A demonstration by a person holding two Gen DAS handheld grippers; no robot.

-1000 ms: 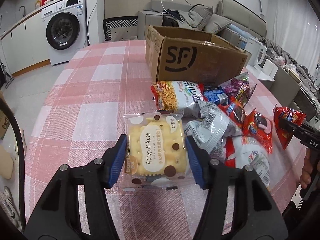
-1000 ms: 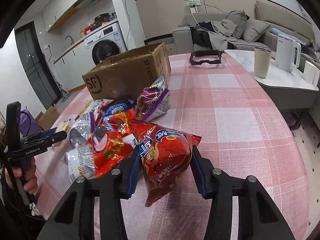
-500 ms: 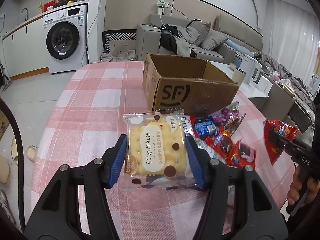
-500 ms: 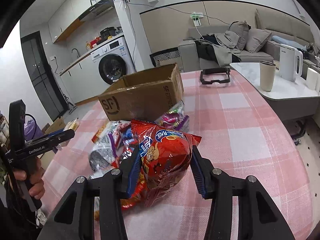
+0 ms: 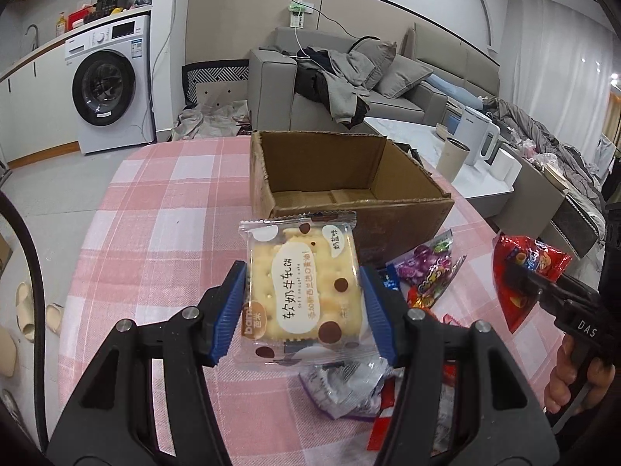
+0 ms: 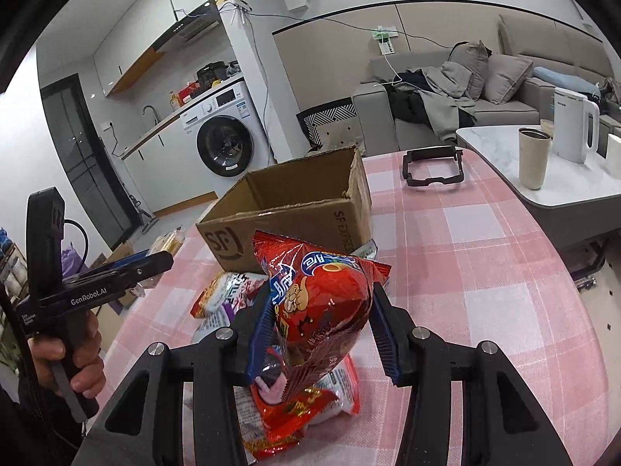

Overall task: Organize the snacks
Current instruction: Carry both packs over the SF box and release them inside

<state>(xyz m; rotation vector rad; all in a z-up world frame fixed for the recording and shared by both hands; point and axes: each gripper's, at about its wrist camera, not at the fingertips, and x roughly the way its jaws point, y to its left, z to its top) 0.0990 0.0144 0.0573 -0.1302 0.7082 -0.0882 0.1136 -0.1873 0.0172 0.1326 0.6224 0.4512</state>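
Note:
My left gripper [image 5: 302,308] is shut on a clear-wrapped yellow cracker pack [image 5: 304,291] and holds it in the air just short of the open cardboard box [image 5: 403,217]. My right gripper [image 6: 318,330] is shut on a red chip bag [image 6: 320,306], held above the snack pile in front of the same box [image 6: 287,229]. The box interior looks empty. The red bag also shows at the right of the left wrist view [image 5: 522,272]. The left gripper shows at the left of the right wrist view [image 6: 155,260].
Several loose snack packs [image 5: 427,272] lie on the pink checked tablecloth [image 5: 155,240] before the box. A black frame [image 6: 432,167] lies on the table behind the box. A low white table with a cup [image 6: 533,159] and kettle stands to the right.
Both grippers have risen with their packs off the pile. The box interior has come into view from above.

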